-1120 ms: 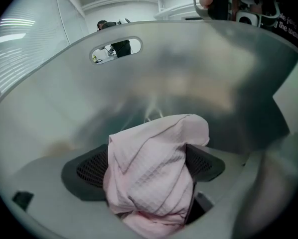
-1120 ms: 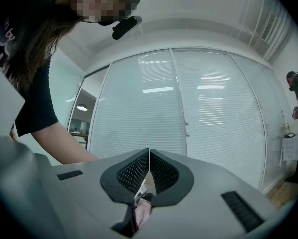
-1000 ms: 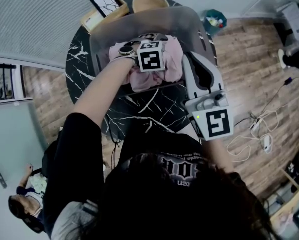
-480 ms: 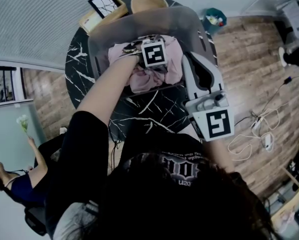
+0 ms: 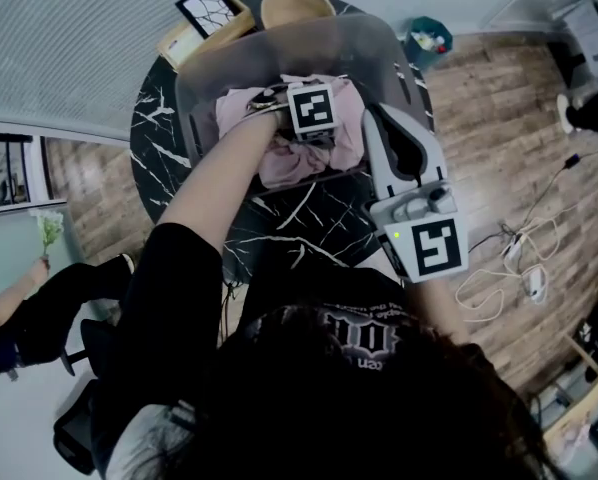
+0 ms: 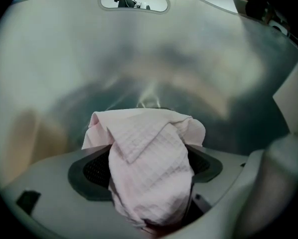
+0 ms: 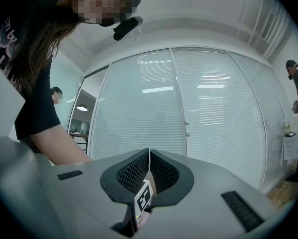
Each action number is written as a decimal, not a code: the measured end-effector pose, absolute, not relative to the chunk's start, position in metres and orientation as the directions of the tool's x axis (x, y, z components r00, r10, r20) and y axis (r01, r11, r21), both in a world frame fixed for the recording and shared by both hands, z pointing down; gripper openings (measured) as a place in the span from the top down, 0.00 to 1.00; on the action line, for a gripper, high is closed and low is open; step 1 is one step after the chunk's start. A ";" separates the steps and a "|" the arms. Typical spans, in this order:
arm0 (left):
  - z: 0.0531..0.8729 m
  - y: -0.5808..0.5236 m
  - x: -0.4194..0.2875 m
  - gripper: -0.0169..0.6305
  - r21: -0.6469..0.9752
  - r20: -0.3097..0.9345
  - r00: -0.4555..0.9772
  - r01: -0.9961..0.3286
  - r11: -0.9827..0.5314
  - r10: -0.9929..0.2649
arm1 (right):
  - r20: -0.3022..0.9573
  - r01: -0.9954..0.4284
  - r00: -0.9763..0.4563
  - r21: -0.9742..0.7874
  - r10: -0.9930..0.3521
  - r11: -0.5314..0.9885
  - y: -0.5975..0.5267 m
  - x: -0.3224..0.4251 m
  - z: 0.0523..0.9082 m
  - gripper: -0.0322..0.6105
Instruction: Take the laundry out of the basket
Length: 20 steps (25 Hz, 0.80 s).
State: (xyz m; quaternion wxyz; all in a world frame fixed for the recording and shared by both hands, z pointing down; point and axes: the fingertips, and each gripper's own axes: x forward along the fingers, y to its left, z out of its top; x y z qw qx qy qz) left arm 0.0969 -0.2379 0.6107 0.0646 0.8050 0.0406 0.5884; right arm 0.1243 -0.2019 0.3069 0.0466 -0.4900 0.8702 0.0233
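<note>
While the head view looks down, the left gripper (image 5: 304, 133) reaches into the basket (image 5: 279, 43) at 12 o'clock on the worktop (image 5: 279, 223), among pink laundry (image 5: 346, 133). In the left gripper view its jaws, which have just been closing, pinch the laundry. In the right gripper view the right gripper (image 7: 149, 156) is closed on nothing.

We see our left tool (image 6: 148, 156) with a pink waffle-weave cloth (image 6: 144, 133) bunched between its jaws, which have just been closing and press on it from both sides. Behind it rises the cloudy grey wall of the basket (image 6: 154, 59), with an oval handle slot (image 6: 134, 0) near the top.
</note>
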 end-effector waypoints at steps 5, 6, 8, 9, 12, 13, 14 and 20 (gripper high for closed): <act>0.610 -0.237 0.094 0.36 0.146 0.946 0.291 -0.001 -0.989 0.139 | -0.106 -0.858 -0.511 -0.002 -0.853 0.514 -0.200 0.127 0.307 0.90; 0.610 -0.235 0.094 0.38 0.149 0.947 0.287 0.004 -0.989 0.144 | -0.107 -0.859 -0.509 -0.002 -0.854 0.512 -0.199 0.127 0.306 0.90; 0.609 -0.232 0.095 0.43 0.153 0.946 0.286 0.015 -0.988 0.151 | -0.112 -0.860 -0.507 0.001 -0.855 0.510 -0.198 0.128 0.305 0.90; 0.608 -0.230 0.095 0.45 0.155 0.945 0.289 0.019 -0.988 0.154 | -0.115 -0.860 -0.507 0.003 -0.854 0.510 -0.198 0.128 0.305 0.90; 0.606 -0.230 0.093 0.50 0.150 0.946 0.290 0.018 -0.989 0.148 | -0.114 -0.862 -0.505 0.007 -0.856 0.508 -0.196 0.129 0.305 0.90; 0.605 -0.230 0.093 0.52 0.145 0.945 0.294 0.021 -0.989 0.145 | -0.113 -0.862 -0.504 0.007 -0.856 0.507 -0.196 0.129 0.306 0.90; 0.604 -0.230 0.095 0.54 0.139 0.943 0.302 0.030 -0.990 0.141 | -0.112 -0.863 -0.503 0.007 -0.857 0.506 -0.196 0.129 0.306 0.90; 0.598 -0.225 0.095 0.66 0.102 0.941 0.317 0.060 -0.993 0.116 | -0.113 -0.863 -0.502 0.010 -0.857 0.505 -0.195 0.128 0.305 0.90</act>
